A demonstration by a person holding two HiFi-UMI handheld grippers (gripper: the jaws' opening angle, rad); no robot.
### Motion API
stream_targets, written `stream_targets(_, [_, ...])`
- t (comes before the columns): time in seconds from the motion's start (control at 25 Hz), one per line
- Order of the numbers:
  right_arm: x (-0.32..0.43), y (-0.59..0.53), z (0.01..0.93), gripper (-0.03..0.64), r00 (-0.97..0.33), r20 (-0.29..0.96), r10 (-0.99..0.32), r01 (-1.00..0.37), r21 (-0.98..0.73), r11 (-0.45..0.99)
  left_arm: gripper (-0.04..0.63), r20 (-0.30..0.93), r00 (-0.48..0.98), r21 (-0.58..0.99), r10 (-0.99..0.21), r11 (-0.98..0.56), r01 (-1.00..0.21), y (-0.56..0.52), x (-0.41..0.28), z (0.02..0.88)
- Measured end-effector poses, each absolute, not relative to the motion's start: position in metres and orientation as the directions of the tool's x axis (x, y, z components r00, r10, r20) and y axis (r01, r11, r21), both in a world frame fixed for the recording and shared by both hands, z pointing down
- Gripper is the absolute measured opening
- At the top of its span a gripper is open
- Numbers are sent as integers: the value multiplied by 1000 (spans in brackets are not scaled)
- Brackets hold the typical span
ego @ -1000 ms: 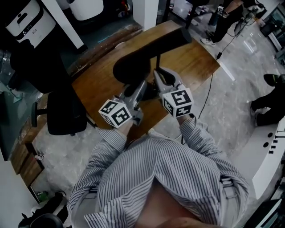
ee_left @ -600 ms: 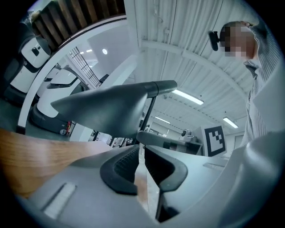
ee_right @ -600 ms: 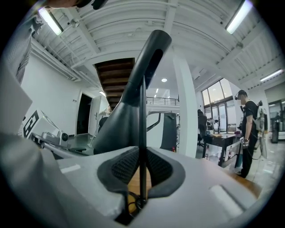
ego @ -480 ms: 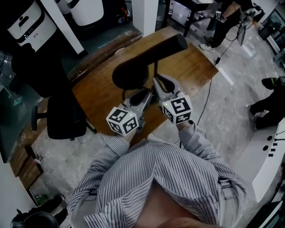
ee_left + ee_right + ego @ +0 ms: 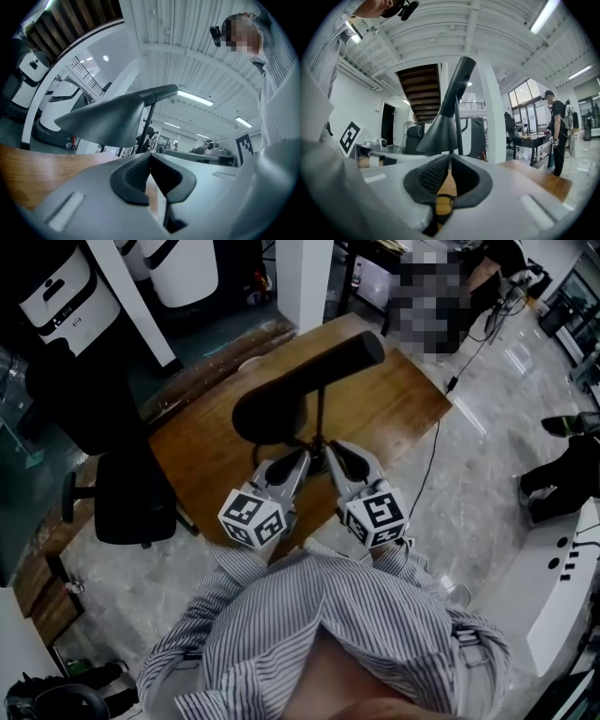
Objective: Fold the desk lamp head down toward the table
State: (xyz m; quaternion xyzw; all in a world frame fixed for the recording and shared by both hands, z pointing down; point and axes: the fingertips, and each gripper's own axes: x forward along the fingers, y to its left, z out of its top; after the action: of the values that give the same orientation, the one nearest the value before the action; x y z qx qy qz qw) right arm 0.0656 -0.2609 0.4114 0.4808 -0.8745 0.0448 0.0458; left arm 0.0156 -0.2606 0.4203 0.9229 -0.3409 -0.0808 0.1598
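A black desk lamp stands on the wooden table (image 5: 398, 399). Its wide head (image 5: 272, 413) hangs left, and its arm (image 5: 349, 352) rises to the right over a thin pole (image 5: 321, 423). My left gripper (image 5: 302, 457) sits just in front of the pole, level, jaws shut tip to tip on nothing. In the left gripper view (image 5: 150, 157) the lamp head (image 5: 105, 122) hovers above and ahead. My right gripper (image 5: 329, 452) is beside it, also shut and empty. In the right gripper view (image 5: 450, 157) the lamp head (image 5: 440, 131) is straight ahead, untouched.
A black office chair (image 5: 131, 493) stands left of the table. A thin cable (image 5: 429, 460) drops off the table's right edge. White machines (image 5: 66, 287) stand at the back left. A person (image 5: 555, 126) stands at a desk in the far right.
Both grippers have drawn back from the lamp's pole toward the near table edge. The lamp keeps the same pose.
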Motion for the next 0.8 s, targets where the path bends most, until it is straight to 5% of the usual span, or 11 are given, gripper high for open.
stream_targets(0.8, [67, -249, 427, 2, -552, 158, -819, -834, -105, 542, 3, -31, 750, 353, -661, -709, -610, -248, 19, 419])
